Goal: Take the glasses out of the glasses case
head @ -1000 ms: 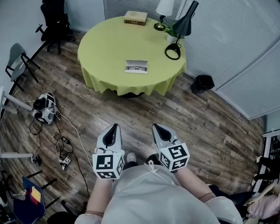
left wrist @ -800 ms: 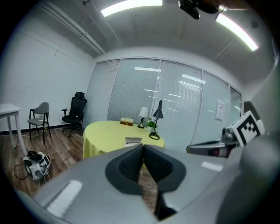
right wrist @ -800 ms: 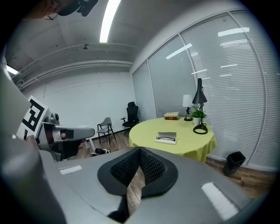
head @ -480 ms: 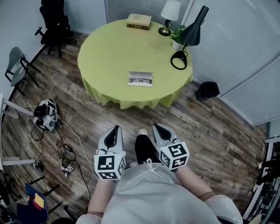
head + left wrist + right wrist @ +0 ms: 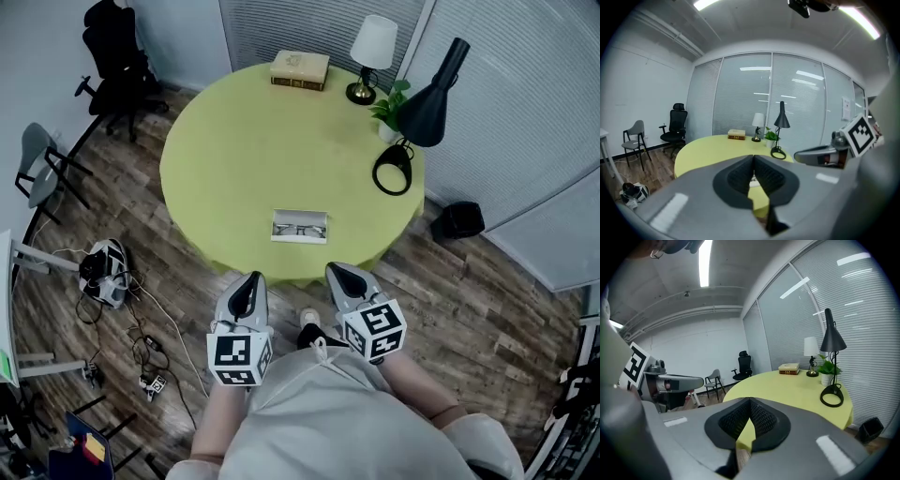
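Observation:
The glasses case [image 5: 300, 227] lies open near the front edge of the round yellow-green table [image 5: 234, 150], with dark-framed glasses [image 5: 301, 229] inside it. My left gripper [image 5: 249, 279] and right gripper [image 5: 336, 272] are held side by side just short of the table's edge, below the case and apart from it. Both are shut with nothing between the jaws. In the left gripper view, the left gripper [image 5: 753, 161] has its pads pressed together, and the right gripper [image 5: 820, 154] shows beside it. In the right gripper view, the right gripper [image 5: 750, 403] points over the table [image 5: 787, 390].
At the table's far side are a book [image 5: 300, 69], a white-shaded lamp [image 5: 374, 56], a small plant [image 5: 394, 105] and a black desk lamp [image 5: 417, 117]. A black office chair [image 5: 117, 56], a grey chair [image 5: 42, 169], floor cables with a helmet-like object [image 5: 103, 274] and a black bin [image 5: 461, 220] surround it.
The person has walked up to the table, so the table and case are now much nearer to the grippers. Both grippers stayed shut and side by side.

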The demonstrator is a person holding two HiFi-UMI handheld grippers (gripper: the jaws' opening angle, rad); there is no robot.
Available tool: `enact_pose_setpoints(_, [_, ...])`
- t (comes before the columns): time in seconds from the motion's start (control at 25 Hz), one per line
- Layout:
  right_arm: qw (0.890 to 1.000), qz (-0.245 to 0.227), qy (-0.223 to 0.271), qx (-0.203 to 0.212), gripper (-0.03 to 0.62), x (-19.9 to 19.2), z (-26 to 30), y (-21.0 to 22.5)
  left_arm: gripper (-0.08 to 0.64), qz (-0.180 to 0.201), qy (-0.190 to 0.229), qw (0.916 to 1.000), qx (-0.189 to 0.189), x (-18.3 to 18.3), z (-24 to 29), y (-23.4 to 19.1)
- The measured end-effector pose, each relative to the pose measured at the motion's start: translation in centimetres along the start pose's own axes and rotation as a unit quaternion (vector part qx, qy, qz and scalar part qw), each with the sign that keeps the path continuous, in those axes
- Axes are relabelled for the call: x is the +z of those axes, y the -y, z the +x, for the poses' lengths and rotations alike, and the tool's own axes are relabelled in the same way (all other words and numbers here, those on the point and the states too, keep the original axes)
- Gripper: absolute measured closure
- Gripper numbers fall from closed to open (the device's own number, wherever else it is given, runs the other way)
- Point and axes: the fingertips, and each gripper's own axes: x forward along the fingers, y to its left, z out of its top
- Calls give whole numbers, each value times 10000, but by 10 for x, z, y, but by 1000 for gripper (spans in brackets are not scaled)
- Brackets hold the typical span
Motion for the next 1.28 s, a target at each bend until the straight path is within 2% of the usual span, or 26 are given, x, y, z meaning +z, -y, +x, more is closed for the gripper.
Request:
enact_pose_setpoints(0.24, [10000, 15, -38, -8, 592, 20, 47, 56, 554, 53, -145, 9999, -17, 9, 71, -8])
enact_pose_setpoints(0.4, [9997, 149, -158, -99, 592, 17, 67, 88, 554, 229, -264, 9991, -223, 11, 109, -4])
enact_pose_setpoints(0.48, [9993, 233, -207, -181, 592, 13, 75, 98, 554, 236, -334, 9984, -399, 9, 125, -6])
enact_pose_setpoints(0.6, [9987, 323, -239, -315, 592, 8, 85, 105, 554, 265, -500, 9948, -851, 1, 146, -7])
enact_pose_setpoints(0.84, [9953, 637, -189, -705, 592, 3, 101, 115, 554, 706, -821, 9816, -1575, -19, 188, -10])
enact_pose_setpoints(0.96, [9937, 718, -242, -829, 592, -4, 110, 114, 554, 1047, -1064, 9699, -1922, -36, 206, -12])
enact_pose_setpoints(1.08, [9920, 770, -375, -931, 592, -15, 119, 114, 554, 1399, -1389, 9534, -2282, -57, 222, -11])
enact_pose_setpoints(1.16, [9904, 840, -474, -988, 592, -24, 124, 116, 552, 1678, -1605, 9394, -2521, -69, 231, -10])
enact_pose_setpoints(1.28, [9882, 945, -583, -1057, 592, -36, 129, 118, 525, 2242, -1836, 9123, -2892, -87, 244, -4])
